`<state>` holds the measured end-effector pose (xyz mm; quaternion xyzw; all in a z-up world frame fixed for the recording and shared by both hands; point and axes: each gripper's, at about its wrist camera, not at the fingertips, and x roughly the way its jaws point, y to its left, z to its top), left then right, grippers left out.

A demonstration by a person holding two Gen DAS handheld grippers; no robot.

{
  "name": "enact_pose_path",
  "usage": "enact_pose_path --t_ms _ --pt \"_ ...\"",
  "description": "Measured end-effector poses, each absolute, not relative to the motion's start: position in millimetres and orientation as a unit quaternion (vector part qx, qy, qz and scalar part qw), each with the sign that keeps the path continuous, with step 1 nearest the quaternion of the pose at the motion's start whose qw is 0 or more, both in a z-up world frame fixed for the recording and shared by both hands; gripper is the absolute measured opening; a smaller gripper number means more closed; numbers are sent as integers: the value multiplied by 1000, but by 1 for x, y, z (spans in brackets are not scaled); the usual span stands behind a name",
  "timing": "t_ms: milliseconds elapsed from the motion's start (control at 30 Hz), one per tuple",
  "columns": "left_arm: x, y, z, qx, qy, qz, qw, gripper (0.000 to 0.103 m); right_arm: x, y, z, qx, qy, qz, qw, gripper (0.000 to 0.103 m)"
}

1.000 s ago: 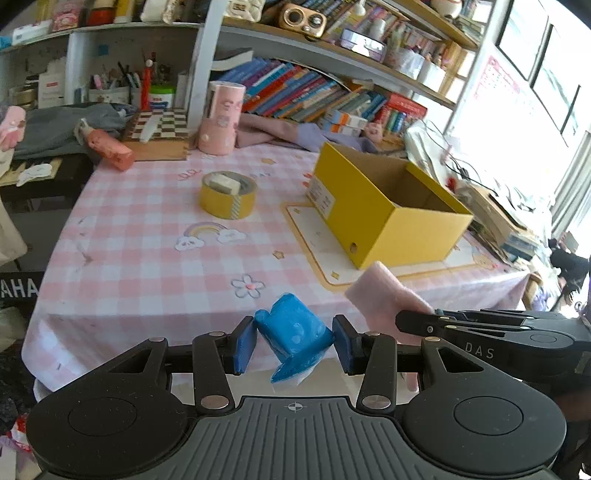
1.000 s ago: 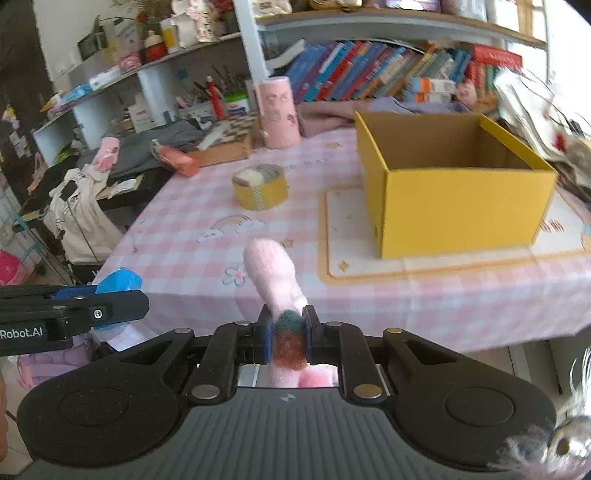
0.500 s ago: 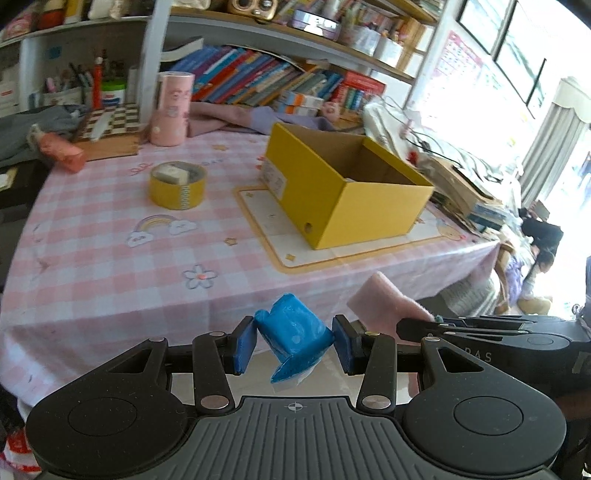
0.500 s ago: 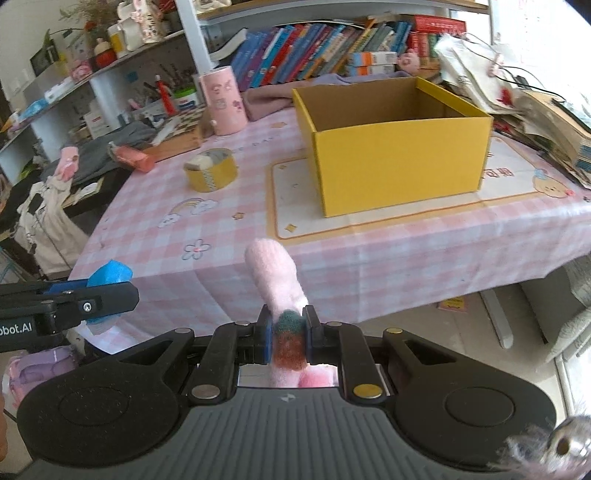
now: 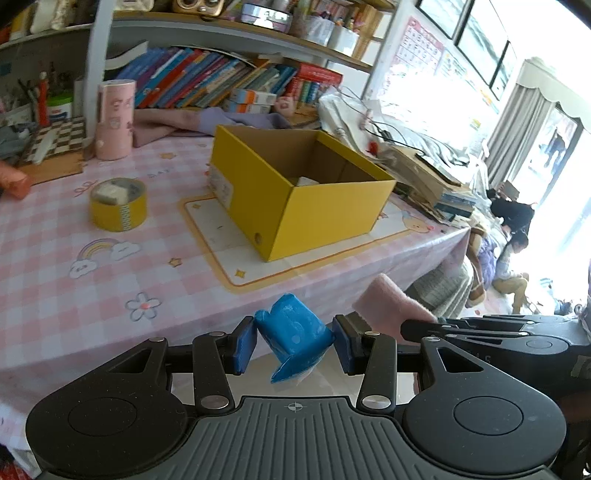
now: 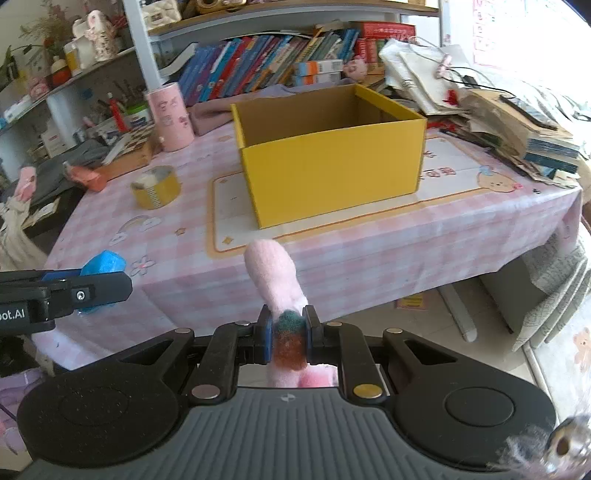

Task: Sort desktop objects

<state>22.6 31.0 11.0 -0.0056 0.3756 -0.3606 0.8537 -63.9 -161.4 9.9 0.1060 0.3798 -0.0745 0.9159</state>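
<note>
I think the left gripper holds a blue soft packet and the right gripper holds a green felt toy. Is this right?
Not quite. The right gripper holds a pink felt toy, as the right wrist view shows; only a small patch is green. The left gripper does hold the blue soft packet.

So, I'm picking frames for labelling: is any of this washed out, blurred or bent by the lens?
Left wrist view: the window at right is blown out to white; the shelf bows from fisheye, books slightly soft. Right wrist view: evenly lit, the box sharp; glare only at the top right corner; the fluffy thing at bottom right is blurred.
</note>
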Motion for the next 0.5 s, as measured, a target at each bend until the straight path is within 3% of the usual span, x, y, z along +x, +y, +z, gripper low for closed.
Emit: enact_pose_path --t_ms 500 --pt "43 -5 13 0 374 -381 846 43 -43 -190 14 97 378 -87 917 14"
